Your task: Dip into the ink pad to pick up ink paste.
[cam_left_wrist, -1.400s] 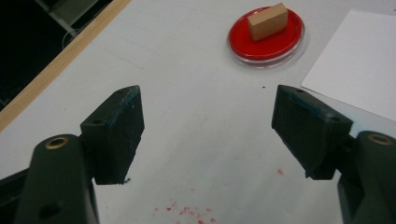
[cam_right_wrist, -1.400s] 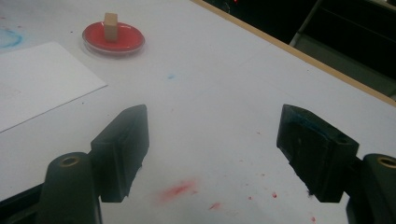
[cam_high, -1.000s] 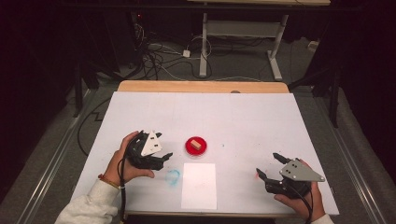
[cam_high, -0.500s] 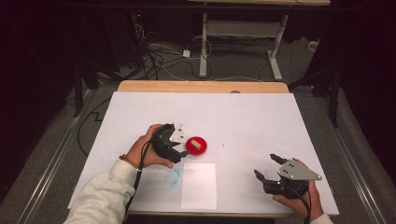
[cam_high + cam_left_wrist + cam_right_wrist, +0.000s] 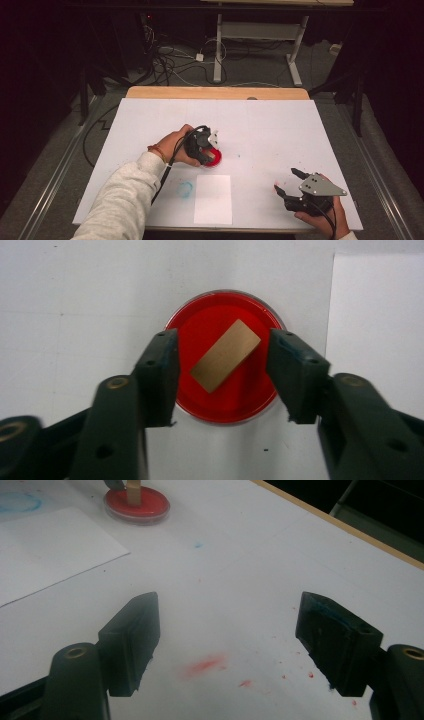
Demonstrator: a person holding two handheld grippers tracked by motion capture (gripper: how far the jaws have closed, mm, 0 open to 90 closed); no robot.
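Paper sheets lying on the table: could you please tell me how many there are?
1. The single white paper sheet lies near the table's front edge, just in front of the red dish and beside a faint blue ring mark.

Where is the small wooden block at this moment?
In the left gripper view, the wooden block stands in the red dish, between the open left tongs; the white paper sheet lies just beside the dish.

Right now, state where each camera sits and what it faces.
High view: above the table's near edge, looking forward and down; both forearms, left gripper, right gripper.
Left gripper view: looking straight down between open jaws at the red dish holding a wooden block.
Right gripper view: low, over the stained table.
All share the red dish.
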